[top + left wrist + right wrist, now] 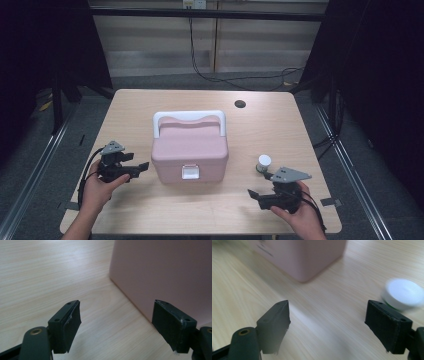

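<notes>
flanking the pink box (190,150) on the table (250,130), the left gripper (141,167) and right gripper (253,194) both hover spread and empty, a white-capped jar (263,163) near the right one.

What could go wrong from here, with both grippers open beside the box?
The small jar stands right by the right gripper; a sideways sweep might tip it. The pink box has its latch closed and sits free on the table, so a one-sided push from the left gripper may slide it.
</notes>
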`<state>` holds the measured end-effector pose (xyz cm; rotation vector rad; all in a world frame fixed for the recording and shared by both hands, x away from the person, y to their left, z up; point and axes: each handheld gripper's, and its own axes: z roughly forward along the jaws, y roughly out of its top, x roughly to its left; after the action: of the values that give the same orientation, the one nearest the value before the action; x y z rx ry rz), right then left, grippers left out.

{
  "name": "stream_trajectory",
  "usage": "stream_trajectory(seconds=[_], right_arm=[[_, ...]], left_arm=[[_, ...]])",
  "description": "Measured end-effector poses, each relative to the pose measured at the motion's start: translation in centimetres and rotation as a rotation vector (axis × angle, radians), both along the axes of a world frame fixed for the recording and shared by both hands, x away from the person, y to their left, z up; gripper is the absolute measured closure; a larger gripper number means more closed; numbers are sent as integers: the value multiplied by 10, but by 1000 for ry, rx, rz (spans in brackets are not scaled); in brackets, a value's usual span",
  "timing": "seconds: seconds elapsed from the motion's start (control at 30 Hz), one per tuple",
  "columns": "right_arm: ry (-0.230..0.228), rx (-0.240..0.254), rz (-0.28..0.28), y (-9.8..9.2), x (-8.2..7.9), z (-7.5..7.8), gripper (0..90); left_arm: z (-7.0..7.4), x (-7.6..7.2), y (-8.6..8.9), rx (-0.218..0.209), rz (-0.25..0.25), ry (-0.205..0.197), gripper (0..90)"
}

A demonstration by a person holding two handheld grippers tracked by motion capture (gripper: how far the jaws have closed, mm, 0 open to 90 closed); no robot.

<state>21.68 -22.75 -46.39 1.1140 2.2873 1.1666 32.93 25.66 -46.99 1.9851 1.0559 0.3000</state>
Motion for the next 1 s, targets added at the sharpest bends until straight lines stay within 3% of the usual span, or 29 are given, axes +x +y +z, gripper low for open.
stream_trajectory(seconds=[0.17, 0.23, 0.27, 0.43, 0.53, 0.63, 0.77, 0.9, 1.0], right_arm=[[8, 58, 55, 34, 17, 4, 198], [8, 77, 70, 39, 20, 4, 202], [10, 89, 105, 48, 23, 4, 203], [-9, 65, 143, 64, 28, 3, 204], [-19, 47, 158, 69, 28, 3, 205], [-18, 51, 173, 71, 29, 1, 205], [-27, 47, 182, 72, 31, -2, 205], [-39, 27, 171, 73, 32, -4, 206], [-36, 42, 161, 72, 34, -5, 207]], left_arm=[[7, 1, -7, -2, 2, 10, 232], [11, 2, -9, 4, -3, 6, 233], [15, 3, -10, 7, 3, -5, 240], [20, 6, -18, -10, 0, -12, 248], [20, 7, -21, 7, 7, -22, 285], [18, 9, -22, -22, 15, -9, 291], [18, 12, -26, -18, 5, -13, 301], [18, 14, -28, -24, 9, -15, 299], [19, 16, -27, -35, 9, -10, 286]])
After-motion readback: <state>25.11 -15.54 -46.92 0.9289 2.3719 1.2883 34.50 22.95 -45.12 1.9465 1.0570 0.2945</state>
